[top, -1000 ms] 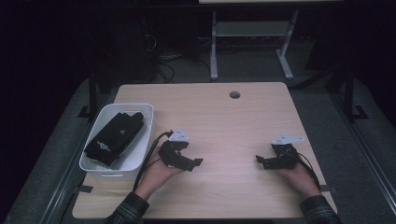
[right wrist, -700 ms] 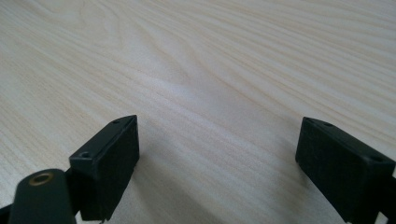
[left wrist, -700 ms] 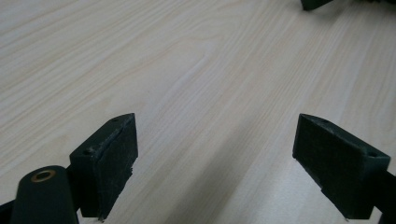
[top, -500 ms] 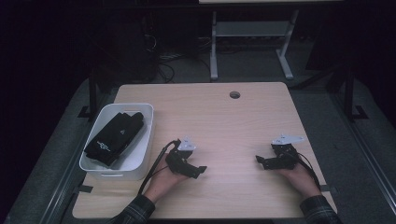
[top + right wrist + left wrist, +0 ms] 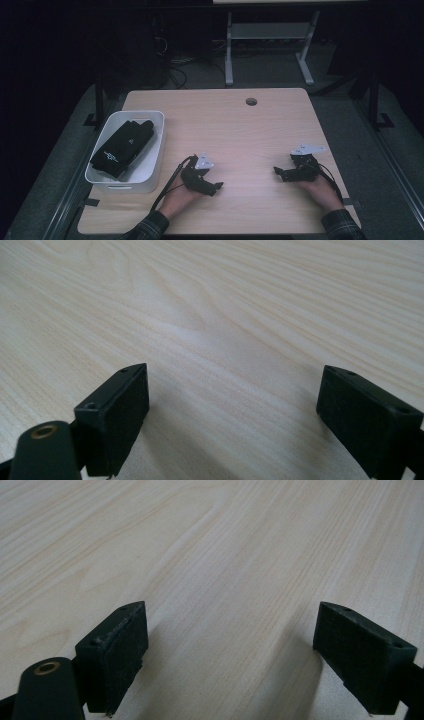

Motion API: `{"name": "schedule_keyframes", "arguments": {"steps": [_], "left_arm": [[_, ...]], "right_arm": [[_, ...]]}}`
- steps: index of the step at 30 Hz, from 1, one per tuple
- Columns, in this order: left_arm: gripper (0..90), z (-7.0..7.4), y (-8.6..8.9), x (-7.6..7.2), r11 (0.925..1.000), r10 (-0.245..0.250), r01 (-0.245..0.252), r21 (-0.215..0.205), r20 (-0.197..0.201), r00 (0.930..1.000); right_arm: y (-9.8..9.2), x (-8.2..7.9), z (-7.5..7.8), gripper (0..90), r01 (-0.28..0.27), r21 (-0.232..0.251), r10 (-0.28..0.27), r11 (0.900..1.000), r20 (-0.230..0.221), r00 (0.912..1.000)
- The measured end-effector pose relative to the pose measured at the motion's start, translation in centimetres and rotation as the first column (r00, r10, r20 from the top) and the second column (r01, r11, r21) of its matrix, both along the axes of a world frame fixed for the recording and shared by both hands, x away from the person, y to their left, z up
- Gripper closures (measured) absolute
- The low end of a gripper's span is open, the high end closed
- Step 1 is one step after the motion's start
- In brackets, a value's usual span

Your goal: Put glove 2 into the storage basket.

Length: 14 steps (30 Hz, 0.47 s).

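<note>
Both the left gripper (image 5: pixel 212 187) and right gripper (image 5: pixel 280 172) are resting wide open on the table (image 5: pixel 250 130), risking snagging the bin (image 5: pixel 157 150) rim reaching for the black pouch (image 5: pixel 122 146).

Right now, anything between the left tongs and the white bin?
Nothing but bare table, per the high view. The left tongs sit open right of the white bin, pointing away from it.

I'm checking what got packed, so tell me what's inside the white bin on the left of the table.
The white bin holds a folded black fabric item with a small white logo, lying lengthwise. It covers most of the floor, so anything beneath it is hidden. A strip of bare bin floor shows beside it.
</note>
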<state>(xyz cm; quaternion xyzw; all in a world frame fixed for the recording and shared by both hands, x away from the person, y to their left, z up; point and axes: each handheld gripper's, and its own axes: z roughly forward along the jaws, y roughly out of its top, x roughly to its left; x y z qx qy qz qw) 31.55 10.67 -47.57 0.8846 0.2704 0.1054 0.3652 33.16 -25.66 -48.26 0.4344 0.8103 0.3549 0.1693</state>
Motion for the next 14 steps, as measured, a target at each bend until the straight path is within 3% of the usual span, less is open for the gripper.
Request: {"name": "schedule_keyframes", "arguments": {"steps": [2,14], "left_arm": [[12.7,-0.27,0.07,-0.12,0.9999,-0.004,0.005,-0.016,0.019,0.9998],[12.6,-0.28,0.11,-0.09,0.9996,-0.023,0.024,-0.016,0.019,0.9995]], "right_arm": [[0.0,-0.01,0.01,13.3,0.0,-0.001,0.0,1.0,0.0,1.0],[0.0,0.0,0.0,13.3,-0.001,-0.001,0.001,1.0,0.001,1.0]]}}
